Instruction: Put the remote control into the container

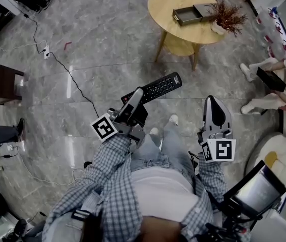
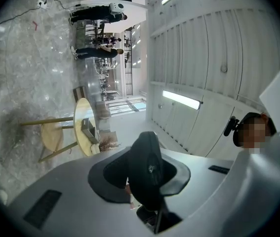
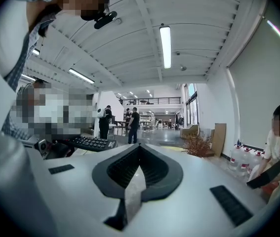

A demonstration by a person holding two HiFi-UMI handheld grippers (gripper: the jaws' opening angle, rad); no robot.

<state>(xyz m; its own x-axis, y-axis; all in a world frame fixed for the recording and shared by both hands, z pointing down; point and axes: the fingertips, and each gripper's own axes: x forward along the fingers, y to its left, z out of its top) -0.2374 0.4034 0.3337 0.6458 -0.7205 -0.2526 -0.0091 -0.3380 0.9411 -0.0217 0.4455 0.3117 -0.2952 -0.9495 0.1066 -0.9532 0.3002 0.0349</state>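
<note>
Remote control [image 1: 158,86] — its near end hidden inside the left gripper [image 1: 135,101]

My left tongs [image 1: 136,96] are covering the near end of the remote control [image 1: 159,86]. At one o'clock, the container [image 1: 187,15] on the worktop [image 1: 163,6] is too small to see inside. At three o'clock, a person [image 1: 262,104] is cut off by the edge.

readable text: none I can make out | remote control [image 1: 153,88], centre of head view: pale print and key marks too small to read | my marker cubes [image 1: 104,127], lower centre: black-and-white square patterns only, no letters
</note>
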